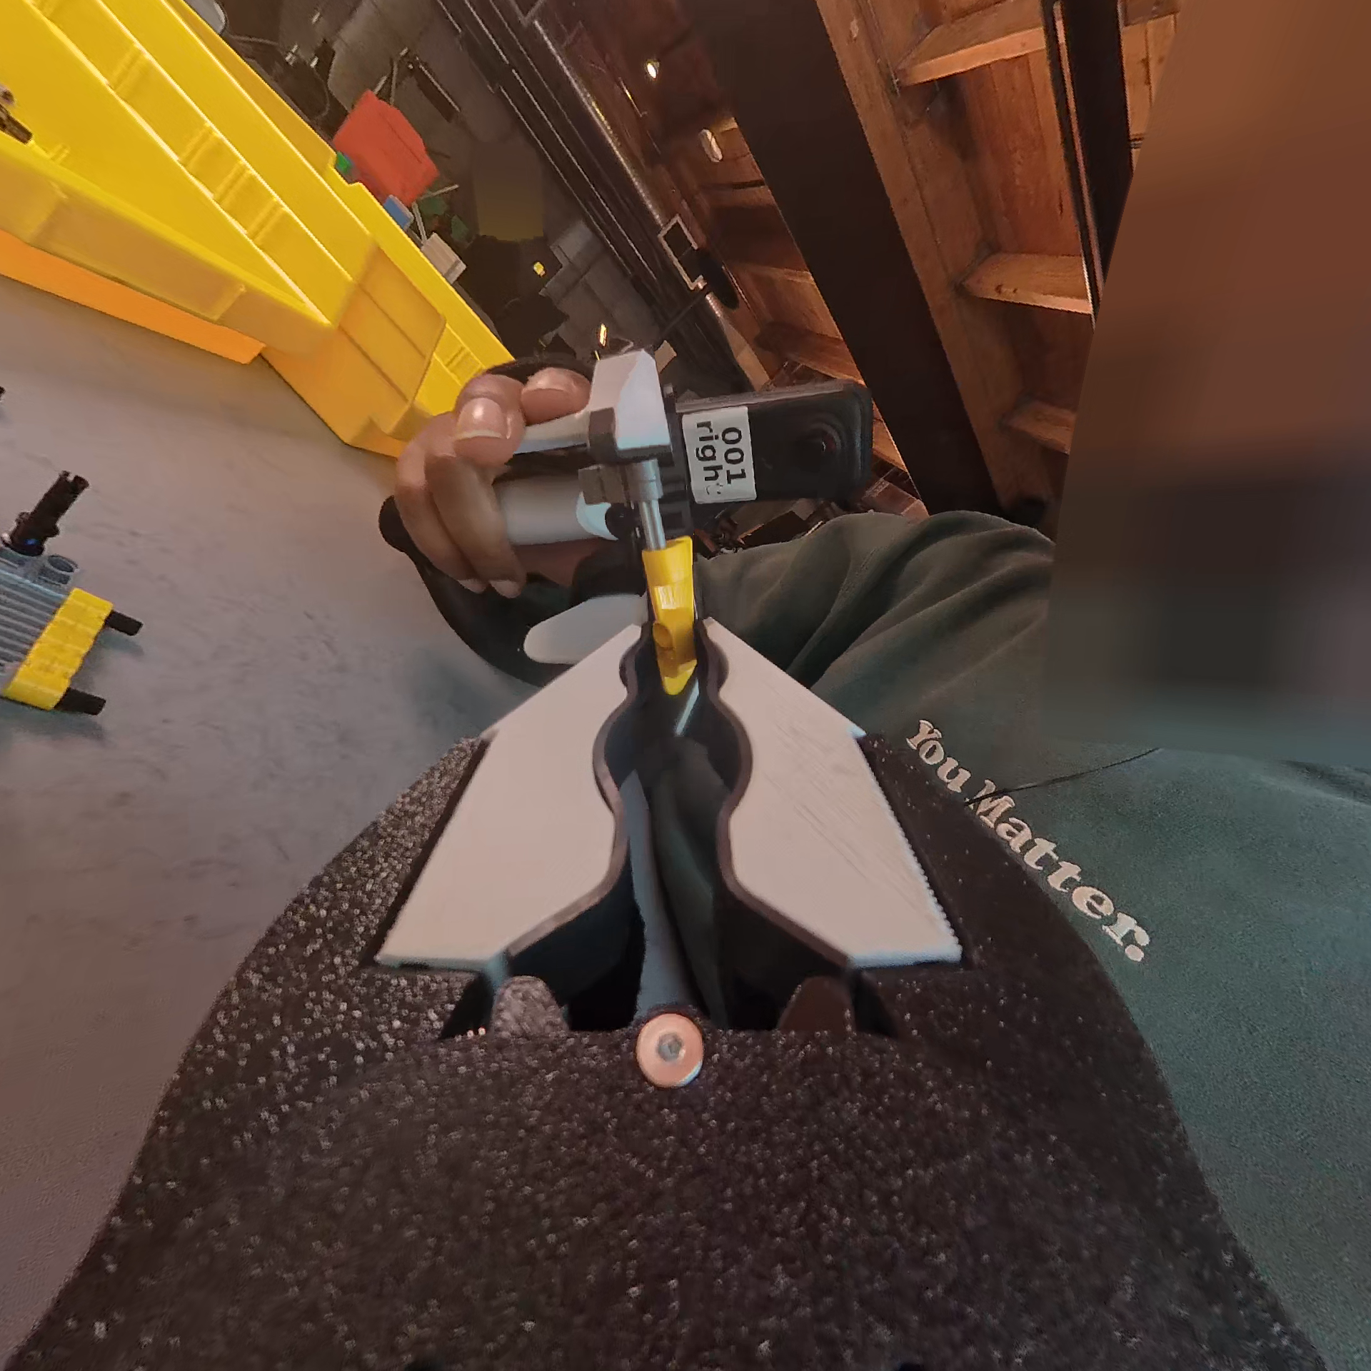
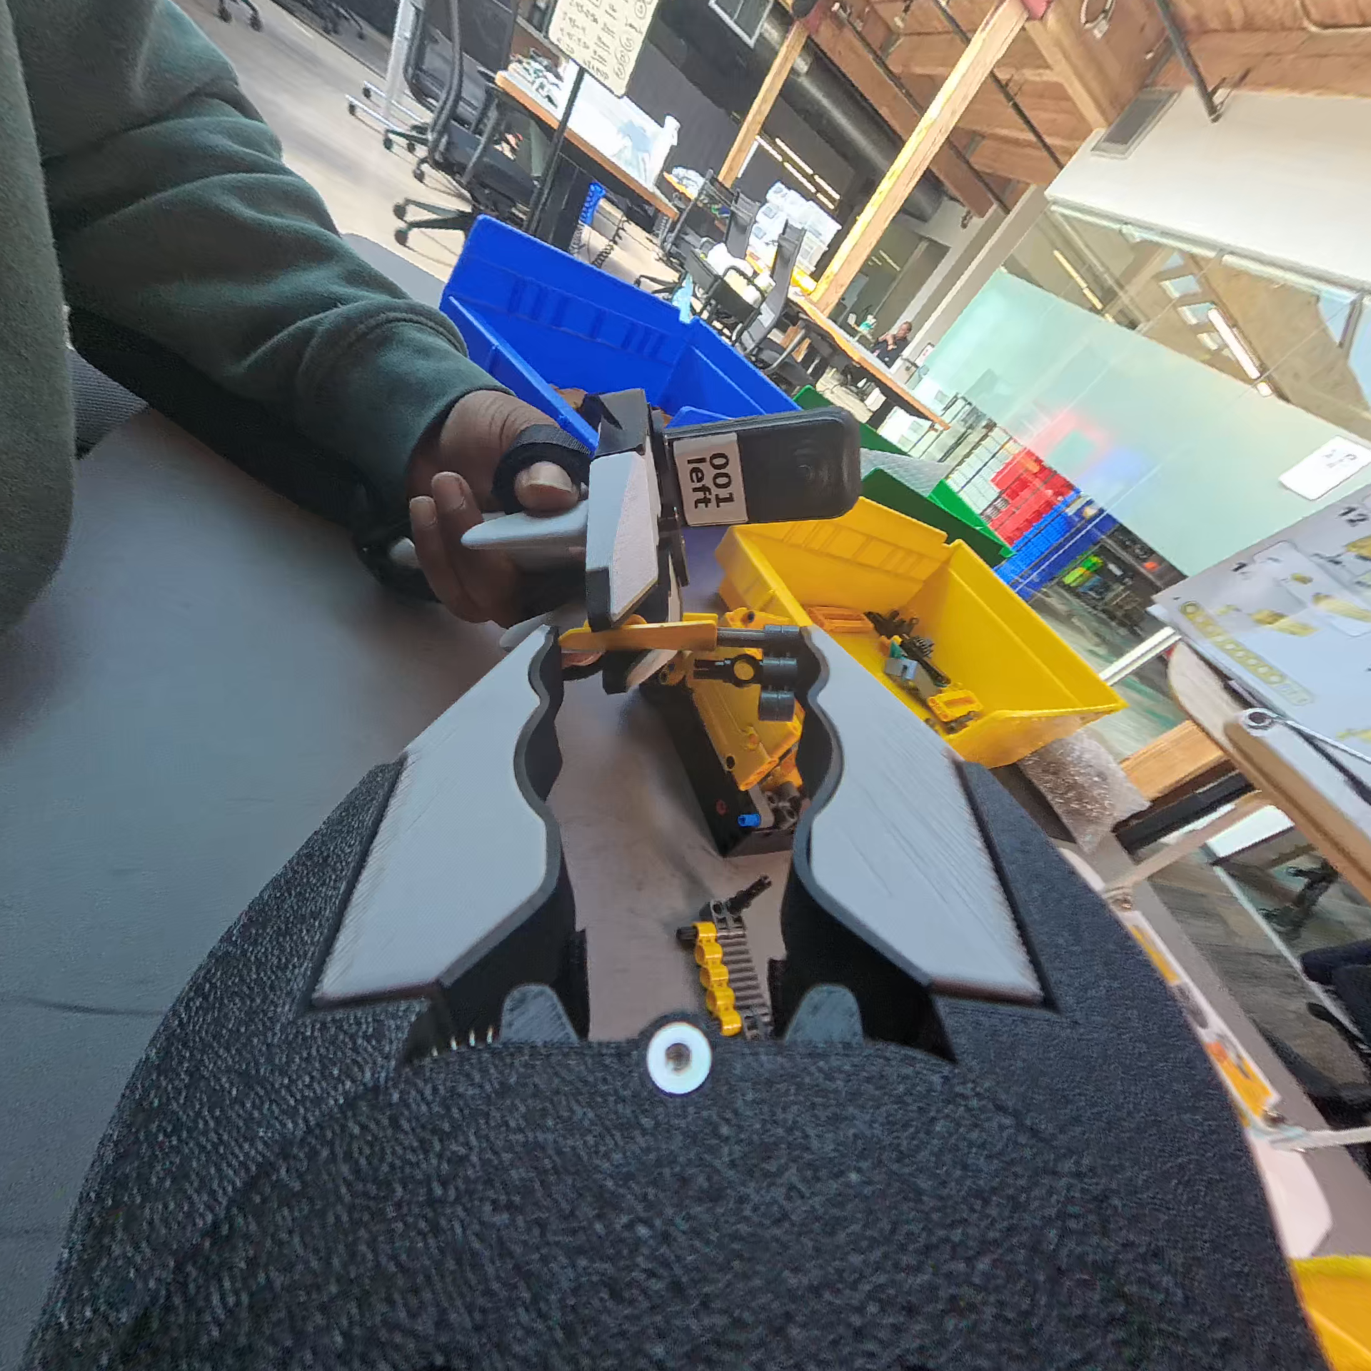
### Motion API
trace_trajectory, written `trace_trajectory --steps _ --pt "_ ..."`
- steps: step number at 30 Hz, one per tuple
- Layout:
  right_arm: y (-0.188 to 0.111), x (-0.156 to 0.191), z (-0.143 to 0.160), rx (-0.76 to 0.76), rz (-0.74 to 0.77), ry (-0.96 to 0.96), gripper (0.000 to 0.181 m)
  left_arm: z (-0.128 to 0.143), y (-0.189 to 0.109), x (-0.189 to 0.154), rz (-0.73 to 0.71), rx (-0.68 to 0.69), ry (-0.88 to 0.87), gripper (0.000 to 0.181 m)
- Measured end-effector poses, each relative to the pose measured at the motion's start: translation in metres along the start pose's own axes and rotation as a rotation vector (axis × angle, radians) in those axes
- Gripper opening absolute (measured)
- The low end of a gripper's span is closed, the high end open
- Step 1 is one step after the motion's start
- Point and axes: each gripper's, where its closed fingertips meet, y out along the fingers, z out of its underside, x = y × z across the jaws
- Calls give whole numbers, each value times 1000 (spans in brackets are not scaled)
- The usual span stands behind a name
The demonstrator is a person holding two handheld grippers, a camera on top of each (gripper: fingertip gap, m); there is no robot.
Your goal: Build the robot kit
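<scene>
A yellow beam (image 1: pixel 671 593) with a grey axle (image 1: pixel 650 512) on its end is held up between both grippers. My left gripper (image 1: pixel 668 642) is shut on the beam's yellow end. In the right wrist view the beam (image 2: pixel 638 634) and its axle (image 2: pixel 749 634) lie crosswise between the tips of my right gripper (image 2: pixel 676 638), which touch the piece's two ends. The left gripper's fingers (image 2: pixel 627 549) come down onto the beam from above. A yellow and black brick-built model (image 2: pixel 742 734) stands on the grey table (image 2: pixel 222 742) just behind.
A yellow bin (image 2: pixel 1001 653) with loose parts sits right of the model, with blue (image 2: pixel 579 326) and green (image 2: pixel 927 504) bins behind. A small yellow and grey toothed piece (image 2: pixel 723 972) lies near. An instruction booklet (image 2: pixel 1298 593) is propped at right. Stacked yellow bins (image 1: pixel 222 222) stand far left. Left and right tips are no more than a few centimetres apart.
</scene>
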Motion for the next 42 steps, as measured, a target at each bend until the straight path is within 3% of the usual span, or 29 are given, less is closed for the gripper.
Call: trace_trajectory --steps 4,9,16,23,35,42 --pt "-8 9 -1 -21 -147 161 54 10 -3 1 -37 83 47 8" --pt "-29 29 -2 -44 -416 399 39 39 -9 11 -168 329 253 8" --pt "-28 55 5 7 -537 409 20 66 -8 16 -200 494 311 8" --pt "-28 60 9 35 -564 409 7 71 -7 14 -161 499 265 8" --pt "-26 40 -8 -58 -462 392 7 42 -2 -5 -11 274 110 11" --pt "-25 35 -13 -87 -438 402 6 35 -3 -9 8 240 105 7"
